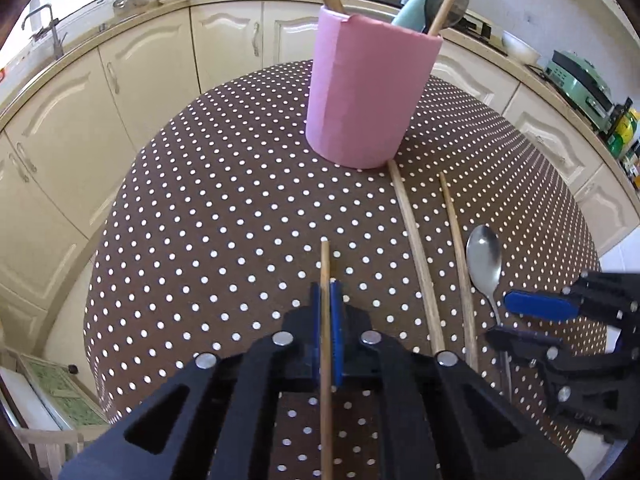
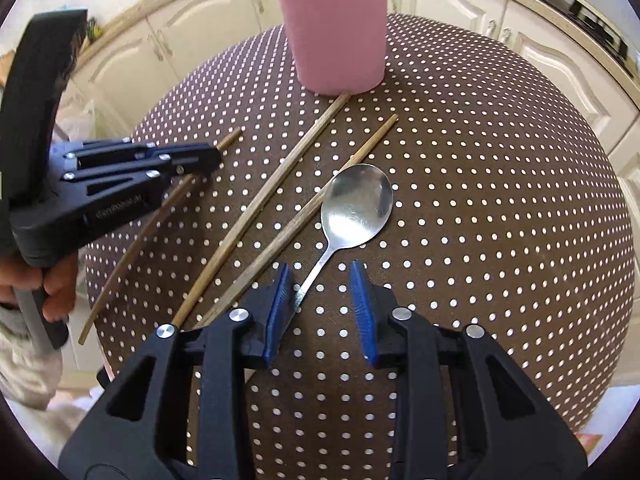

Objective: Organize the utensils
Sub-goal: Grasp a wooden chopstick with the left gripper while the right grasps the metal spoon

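Note:
My left gripper [image 1: 326, 292] is shut on a thin wooden chopstick [image 1: 325, 258], which runs straight out between its blue pads. The right wrist view shows that gripper [image 2: 216, 162] at the left, clamped near the far end of the chopstick [image 2: 132, 240]. My right gripper [image 2: 320, 280] stands open low over the handle of a steel spoon [image 2: 356, 204]. The handle lies beside the left pad. Two more chopsticks [image 2: 264, 196] [image 2: 304, 216] lie side by side left of the spoon. A pink holder [image 1: 360, 92] stands upright at the table's far side.
The holder contains wooden sticks and a teal-handled utensil [image 1: 420, 0]. The round table has a brown polka-dot cloth [image 1: 224, 200], and its edge drops away on all sides. Cream kitchen cabinets [image 1: 152, 68] and a counter curve around behind. A hand [image 2: 56, 292] grips the left tool.

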Available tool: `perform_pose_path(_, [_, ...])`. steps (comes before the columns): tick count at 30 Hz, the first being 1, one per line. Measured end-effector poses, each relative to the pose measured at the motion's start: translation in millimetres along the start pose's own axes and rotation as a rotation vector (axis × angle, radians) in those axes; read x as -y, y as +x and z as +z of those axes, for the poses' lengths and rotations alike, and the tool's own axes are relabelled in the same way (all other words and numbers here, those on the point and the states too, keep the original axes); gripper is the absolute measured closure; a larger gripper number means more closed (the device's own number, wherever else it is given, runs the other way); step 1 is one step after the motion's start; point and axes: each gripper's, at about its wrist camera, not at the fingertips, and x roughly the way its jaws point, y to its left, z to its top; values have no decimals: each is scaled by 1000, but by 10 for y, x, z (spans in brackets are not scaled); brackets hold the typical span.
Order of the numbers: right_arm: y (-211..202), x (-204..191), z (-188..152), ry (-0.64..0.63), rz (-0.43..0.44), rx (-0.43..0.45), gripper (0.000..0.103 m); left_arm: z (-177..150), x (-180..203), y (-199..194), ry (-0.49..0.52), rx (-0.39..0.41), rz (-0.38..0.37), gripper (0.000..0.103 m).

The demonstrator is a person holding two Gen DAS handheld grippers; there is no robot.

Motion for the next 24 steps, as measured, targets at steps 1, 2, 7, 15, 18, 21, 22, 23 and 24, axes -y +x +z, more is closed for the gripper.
perform_pose_path(1, [6, -18, 35, -3, 0, -16, 74, 1, 1, -3, 5, -3, 2, 98])
perform_pose_path(2, [14, -42, 74, -7, -2, -31, 74, -6, 2, -14, 2, -6, 2, 97])
perform_pose_path(7, [60, -182, 175, -47, -48, -89, 74, -97, -4, -100, 45, -47, 11, 77])
perform_pose_path(15, [147, -296, 282, -40, -85, -125, 74, -242, 47, -179, 178, -82, 31, 58])
perform_pose_path(18, [180, -319, 314, -35, -103, -134, 73, -318, 41, -218, 202, -87, 36, 54])
perform_pose_path(21, [213, -356, 357, -27, -115, -138, 72, -374, 58, -242, 232, -70, 49, 53])
perform_pose_path(22, [222, -371, 370, -22, -119, -140, 72, -386, 68, -247, 239, -63, 51, 53])
perform_pose_path(23, [234, -385, 383, -22, -121, -141, 72, -387, 79, -246, 237, -59, 46, 53])
perform_pose_path(24, [244, -397, 394, -19, -122, -142, 72, -392, 59, -243, 232, -55, 34, 54])
